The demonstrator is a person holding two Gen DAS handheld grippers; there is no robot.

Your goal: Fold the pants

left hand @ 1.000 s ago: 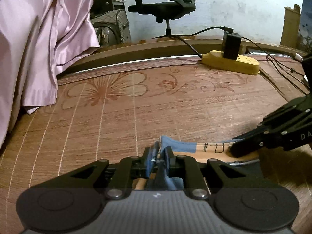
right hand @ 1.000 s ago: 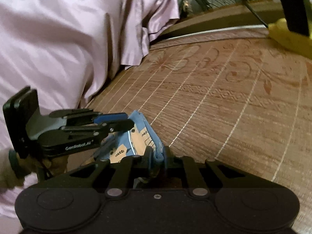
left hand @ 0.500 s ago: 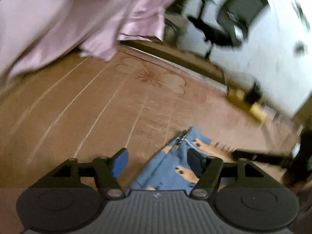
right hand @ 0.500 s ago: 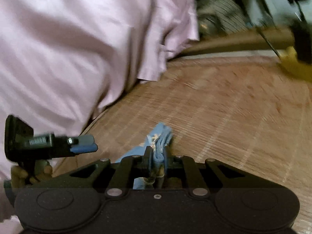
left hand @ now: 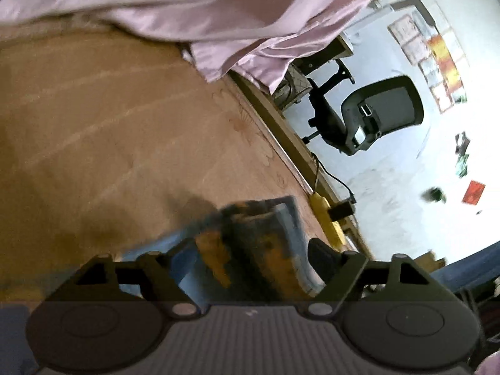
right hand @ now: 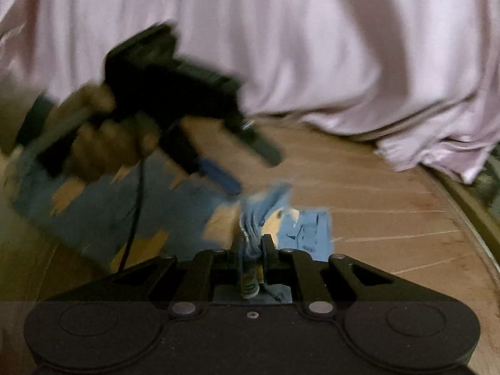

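On mat (left hand: 93, 131), left gripper (left hand: 250, 259) jaws just opened, pants (right hand: 265, 206) released

Pants (right hand: 175, 215) on mat (right hand: 375, 193), curtain (right hand: 312, 47) behind, left tongs (right hand: 247, 159) above pants' left part

brown woven mat (right hand: 390, 206), blue patterned pants (right hand: 309, 228) lying on it; pink sheet (right hand: 312, 47) draped over far edge

The left tool (left hand: 250, 259) has just been opening; its fingers (left hand: 322, 254) stand wide apart, pressing nothing. Blurred blue pants (left hand: 265, 243) with orange print lie between them on the woven mat (left hand: 109, 131). Pink cloth (left hand: 187, 9) drapes the mat's far edge. A black office chair (left hand: 368, 115) stands beyond.
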